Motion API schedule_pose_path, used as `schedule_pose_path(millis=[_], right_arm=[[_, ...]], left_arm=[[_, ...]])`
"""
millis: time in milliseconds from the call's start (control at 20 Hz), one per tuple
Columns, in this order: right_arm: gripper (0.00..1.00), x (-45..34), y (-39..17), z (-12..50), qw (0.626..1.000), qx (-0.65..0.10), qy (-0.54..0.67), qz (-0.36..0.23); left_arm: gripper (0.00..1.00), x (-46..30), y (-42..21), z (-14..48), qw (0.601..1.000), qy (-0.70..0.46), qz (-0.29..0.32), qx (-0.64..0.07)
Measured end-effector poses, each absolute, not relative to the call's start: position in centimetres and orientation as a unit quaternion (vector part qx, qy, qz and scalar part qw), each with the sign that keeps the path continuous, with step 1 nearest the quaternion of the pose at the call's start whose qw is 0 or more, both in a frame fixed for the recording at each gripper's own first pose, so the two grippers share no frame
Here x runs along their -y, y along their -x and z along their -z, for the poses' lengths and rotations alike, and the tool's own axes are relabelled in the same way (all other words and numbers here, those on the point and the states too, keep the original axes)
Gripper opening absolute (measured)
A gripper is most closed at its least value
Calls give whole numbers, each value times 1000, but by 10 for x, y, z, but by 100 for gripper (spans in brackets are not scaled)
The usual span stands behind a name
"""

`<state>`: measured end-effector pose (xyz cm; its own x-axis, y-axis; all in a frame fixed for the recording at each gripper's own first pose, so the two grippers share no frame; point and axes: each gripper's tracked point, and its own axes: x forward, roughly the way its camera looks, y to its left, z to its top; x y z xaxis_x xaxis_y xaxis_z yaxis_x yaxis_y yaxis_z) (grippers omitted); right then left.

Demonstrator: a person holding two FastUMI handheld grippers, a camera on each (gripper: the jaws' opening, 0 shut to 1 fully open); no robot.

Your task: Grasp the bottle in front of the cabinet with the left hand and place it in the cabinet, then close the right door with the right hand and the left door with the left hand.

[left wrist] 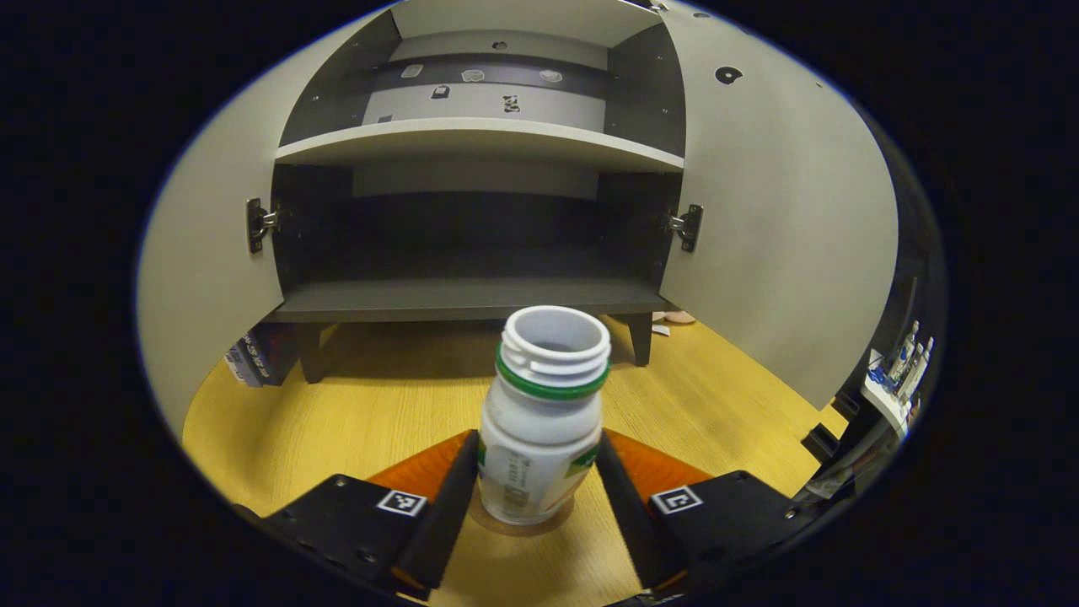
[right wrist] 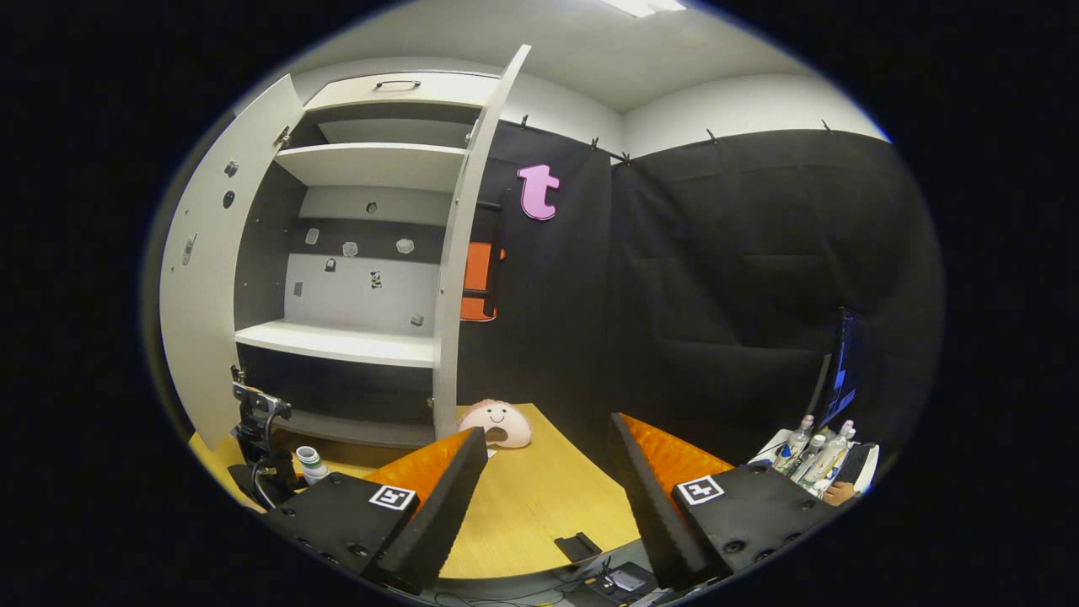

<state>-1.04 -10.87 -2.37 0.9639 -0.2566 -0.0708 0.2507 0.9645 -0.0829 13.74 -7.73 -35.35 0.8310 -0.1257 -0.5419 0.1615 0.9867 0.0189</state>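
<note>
On the wooden table (left wrist: 354, 405), near side of the cabinet (left wrist: 472, 299): one bottle (left wrist: 544, 421), white, green ring under the threaded neck, no cap on, upright. It stands in front of the lower compartment, well short of it.

Count: one cabinet, two doors, both swung wide — left door (left wrist: 206, 278), right door (left wrist: 775, 236). Two shelves in sight, upper white shelf (left wrist: 480, 139) and dark bottom shelf (left wrist: 468, 299). Two hinges, one per side at mid height.

Left gripper (left wrist: 539, 485): low over the table, pointed straight at the cabinet. Fingers sit either side of the bottle's lower body, right at its sides; can't tell if both actually press on it.

Right gripper (right wrist: 548, 480): off to the right of the cabinet, jaws spread wide, holding nothing, aimed at the black booth wall. In the right gripper view the bottle (right wrist: 310, 463) shows far left by the cabinet foot, next to the left gripper. One pink smiley toy (right wrist: 497, 421) lies on the table beside the right door (right wrist: 472, 253).
</note>
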Motion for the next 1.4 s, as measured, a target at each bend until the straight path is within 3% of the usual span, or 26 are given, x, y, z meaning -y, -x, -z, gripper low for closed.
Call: schedule_pose_path(millis=[50,100,500,750,950,1250,1400], right_arm=[[96,109,9,25,991,-42,36,125],[96,110,7,26,991,-42,35,122],[96,105,-13,20,996,-41,14,81],[96,108,-16,14,997,-34,7,69],[96,118,-12,10,997,-30,1,73],[96,140,-4,7,995,-29,-4,94],[96,151,2,8,994,-31,0,107]], left_arm=[[73,80,-137,351,954,-28,81,-286],[72,81,-138,345,954,-26,84,-287],[72,96,-170,209,959,-13,100,-267],[71,112,-216,97,972,-14,121,-203],[71,102,-266,32,981,-58,98,-154],[71,102,-337,-1,987,-70,75,-125],[71,101,-366,8,985,-62,68,-145]])
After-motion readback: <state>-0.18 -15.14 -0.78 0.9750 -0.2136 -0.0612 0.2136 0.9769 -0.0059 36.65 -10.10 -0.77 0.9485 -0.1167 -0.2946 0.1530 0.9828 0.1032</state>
